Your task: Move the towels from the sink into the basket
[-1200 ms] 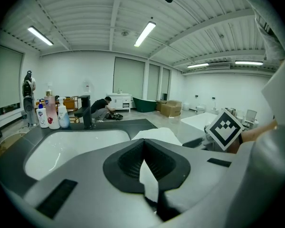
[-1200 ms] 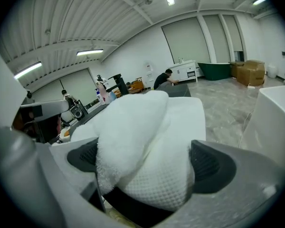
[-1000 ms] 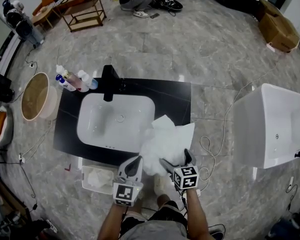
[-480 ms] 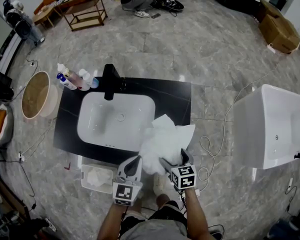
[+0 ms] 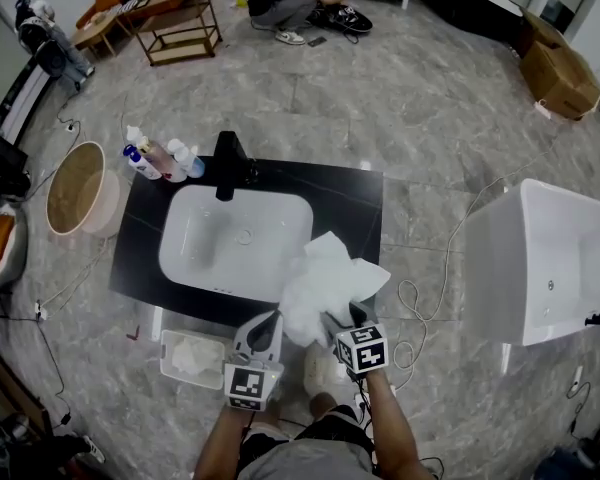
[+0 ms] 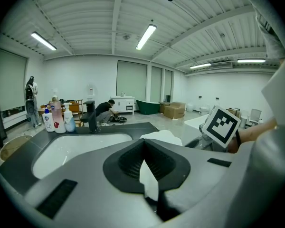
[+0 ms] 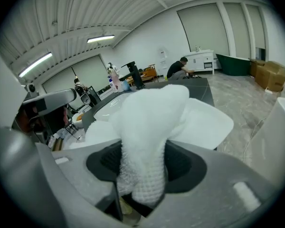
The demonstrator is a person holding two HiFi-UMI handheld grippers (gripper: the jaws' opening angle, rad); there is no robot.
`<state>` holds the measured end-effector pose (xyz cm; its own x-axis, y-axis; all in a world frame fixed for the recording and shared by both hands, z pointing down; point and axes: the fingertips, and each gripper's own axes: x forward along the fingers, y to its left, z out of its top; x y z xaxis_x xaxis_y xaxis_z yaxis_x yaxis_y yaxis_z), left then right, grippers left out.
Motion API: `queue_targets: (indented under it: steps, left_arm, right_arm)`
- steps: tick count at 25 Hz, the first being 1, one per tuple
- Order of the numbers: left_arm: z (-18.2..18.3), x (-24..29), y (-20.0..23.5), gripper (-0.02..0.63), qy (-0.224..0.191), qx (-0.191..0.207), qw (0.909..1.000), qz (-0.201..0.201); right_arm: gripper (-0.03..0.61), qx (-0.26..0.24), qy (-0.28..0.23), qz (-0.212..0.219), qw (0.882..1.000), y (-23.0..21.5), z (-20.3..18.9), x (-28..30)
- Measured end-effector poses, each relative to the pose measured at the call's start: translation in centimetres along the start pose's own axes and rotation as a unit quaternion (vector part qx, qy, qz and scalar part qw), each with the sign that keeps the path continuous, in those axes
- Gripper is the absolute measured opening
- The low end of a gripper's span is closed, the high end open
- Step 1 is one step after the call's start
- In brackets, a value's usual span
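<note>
You had the black surface (image 5: 355,203) before you: its white sink (image 5: 235,243) sat left of centre, a black faucet (image 5: 226,163) stood at the far edge, bottles (image 5: 160,158) clustered at the far left corner, and a white towel (image 5: 330,283) was heaped over the near right corner.

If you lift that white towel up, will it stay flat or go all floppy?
Probably floppy: the towel lies crumpled in soft folds on the counter. It likely squashes easily, since it bunches up between the fingers of the right gripper, which have just been closing on it. It looks fluffy, so it is probably light.
</note>
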<state>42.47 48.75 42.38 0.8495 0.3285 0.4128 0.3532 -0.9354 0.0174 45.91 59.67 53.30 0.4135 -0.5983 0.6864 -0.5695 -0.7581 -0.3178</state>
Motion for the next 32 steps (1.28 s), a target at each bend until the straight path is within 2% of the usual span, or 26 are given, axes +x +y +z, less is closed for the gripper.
queue_targets:
  steps: [3,7,17,19,24,32]
  left_arm:
    - [0.6,-0.9,0.3,0.009,-0.007,0.001,1.0000,0.006]
    - [1.0,-2.0,1.1,0.009,-0.013,0.000,0.9997,0.020]
    - [2.8,-5.3,2.4,0.009,-0.037,-0.011,0.9979,0.051]
    - [3.0,-6.2,2.7,0.009,-0.045,0.000,0.9974,0.056]
    - [4.5,-9.1,3.2,0.009,-0.066,0.006,0.9946,0.080]
    - [7.1,-13.9,4.9,0.009,-0.097,0.013,0.9871,0.127]
  right_arm:
    - [0.204,-0.018,-0.008,-0.015,1.000,0.5,0.2,-0.7]
    - [0.186,-0.039,-0.018,-0.031,0.999,1.4,1.3,-1.3]
    - [0.170,-0.085,-0.071,-0.050,0.993,3.7,5.2,-3.9]
    - [0.169,-0.091,-0.084,-0.052,0.991,4.3,6.2,-4.8]
    - [0.169,-0.117,-0.126,-0.050,0.984,6.4,8.9,-7.6]
    - [0.169,-0.162,-0.173,-0.016,0.971,12.1,12.8,-10.6]
